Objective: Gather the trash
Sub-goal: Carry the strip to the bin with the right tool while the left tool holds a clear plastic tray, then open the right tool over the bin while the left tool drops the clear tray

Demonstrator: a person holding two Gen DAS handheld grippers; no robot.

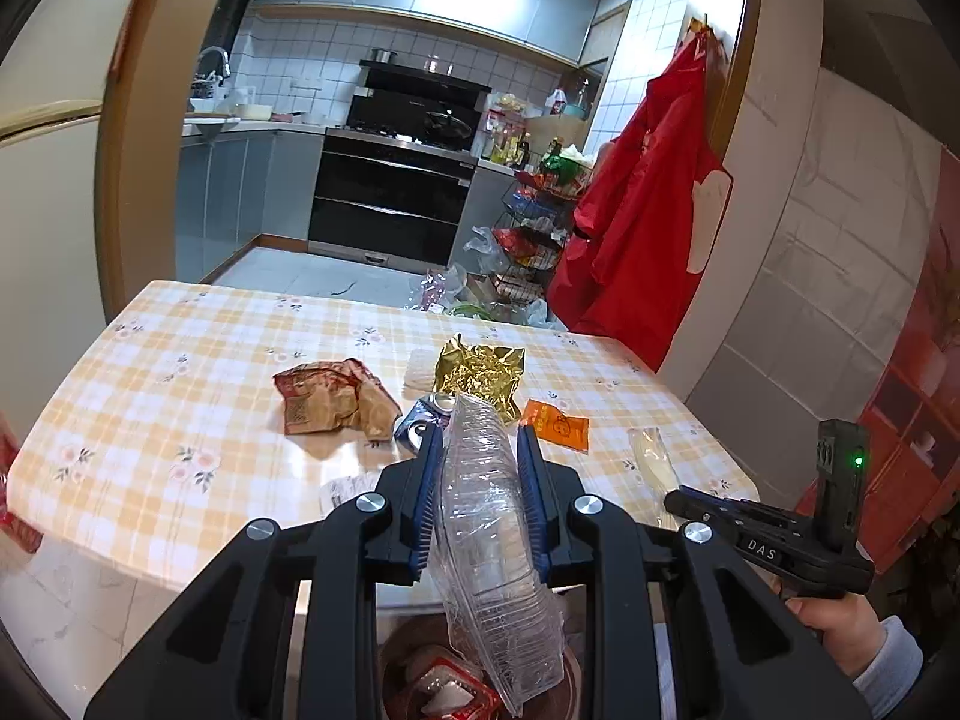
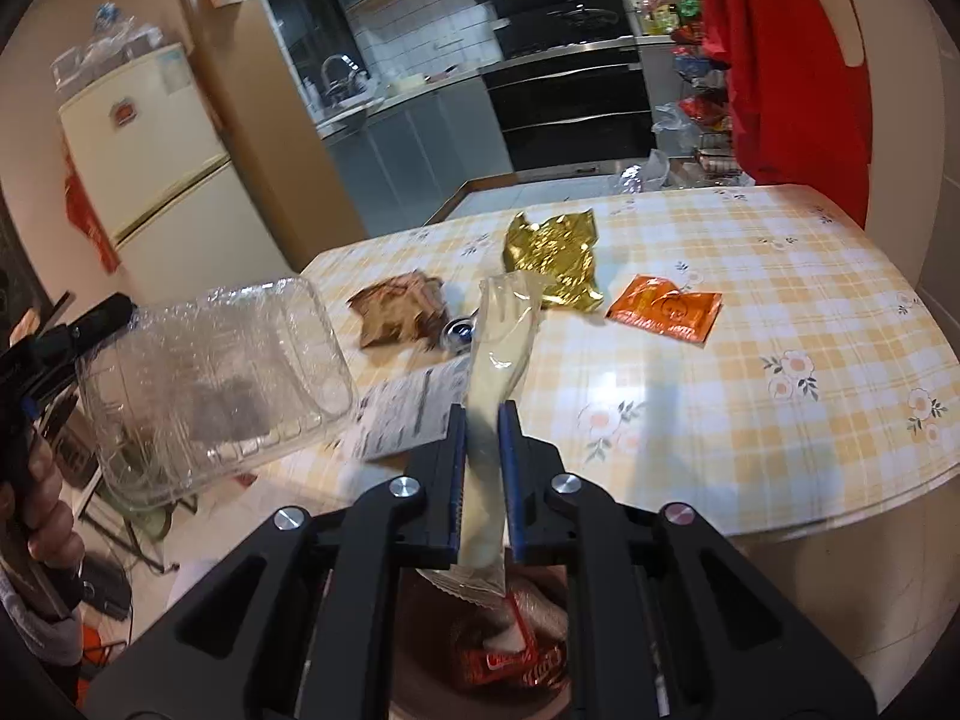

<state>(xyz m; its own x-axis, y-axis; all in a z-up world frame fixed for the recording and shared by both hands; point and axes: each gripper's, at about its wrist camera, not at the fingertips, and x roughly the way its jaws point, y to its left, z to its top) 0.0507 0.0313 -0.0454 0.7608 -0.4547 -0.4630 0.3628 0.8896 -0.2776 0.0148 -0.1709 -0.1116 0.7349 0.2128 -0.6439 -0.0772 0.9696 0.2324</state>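
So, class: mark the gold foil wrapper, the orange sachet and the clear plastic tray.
gold foil wrapper point(image 2: 555, 258): right wrist view, crinkled middle.
orange sachet point(image 2: 666, 309): right wrist view, centre of its face.
clear plastic tray point(image 2: 210, 384): right wrist view, flat base.

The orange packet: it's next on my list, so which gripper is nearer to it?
Right. The right gripper, shut on a plastic-wrapped fork, hangs beside the orange packet; the left gripper, holding a clear container, is farther left.

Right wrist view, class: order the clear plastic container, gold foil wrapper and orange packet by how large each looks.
1. clear plastic container, though it is held nearer the camera, which exaggerates it
2. gold foil wrapper
3. orange packet
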